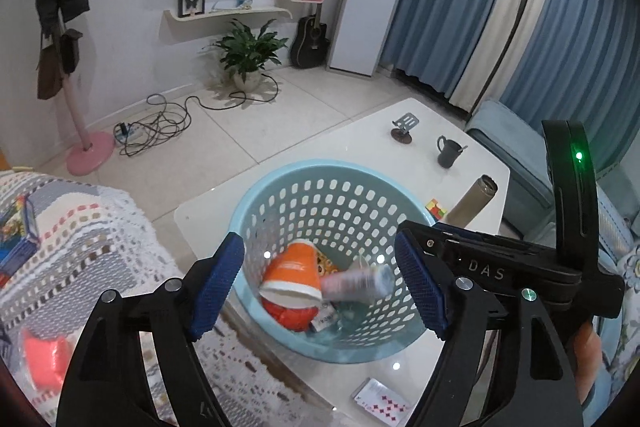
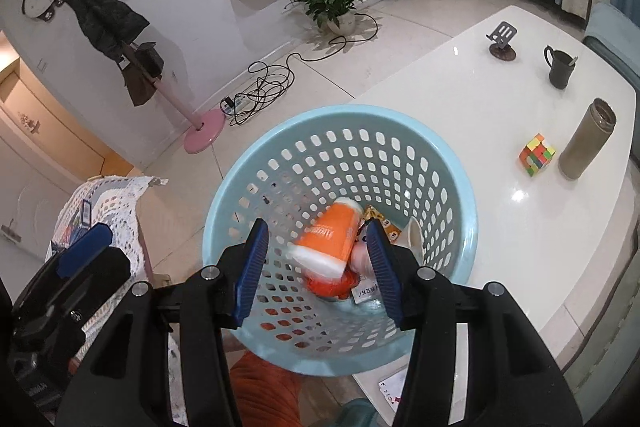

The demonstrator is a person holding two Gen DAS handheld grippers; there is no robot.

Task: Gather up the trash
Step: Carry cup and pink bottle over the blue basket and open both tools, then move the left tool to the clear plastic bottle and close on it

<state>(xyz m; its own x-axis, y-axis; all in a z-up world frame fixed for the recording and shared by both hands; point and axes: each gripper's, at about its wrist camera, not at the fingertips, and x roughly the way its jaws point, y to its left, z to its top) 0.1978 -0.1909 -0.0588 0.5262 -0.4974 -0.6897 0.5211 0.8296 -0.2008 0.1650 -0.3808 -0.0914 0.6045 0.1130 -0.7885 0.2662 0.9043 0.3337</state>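
Note:
A light blue perforated basket (image 1: 280, 171) (image 2: 360, 113) stands on the white table's near end. Inside it lie an orange paper cup (image 1: 296, 267) (image 2: 328, 235) on its side, a red-orange crumpled piece (image 1: 288, 315), a white cup (image 2: 414, 235) and printed wrappers (image 2: 366, 293). A blurred pale packet (image 1: 356, 283) is in mid-air inside the basket. My left gripper (image 1: 320, 247) hangs open over the basket, touching nothing. My right gripper (image 2: 316, 239) is also open above it; the orange cup shows between its pads without touching them. The right gripper's black body (image 1: 500, 271) sits close beside the left one.
Further along the white table (image 2: 480, 87) stand a colour cube (image 2: 536, 155), a thermos (image 2: 586, 139), a dark mug (image 2: 560, 69) and a phone stand (image 2: 502, 41). Playing cards (image 1: 380, 403) lie at the near edge. A crochet-covered seat (image 1: 80, 227) is on the left.

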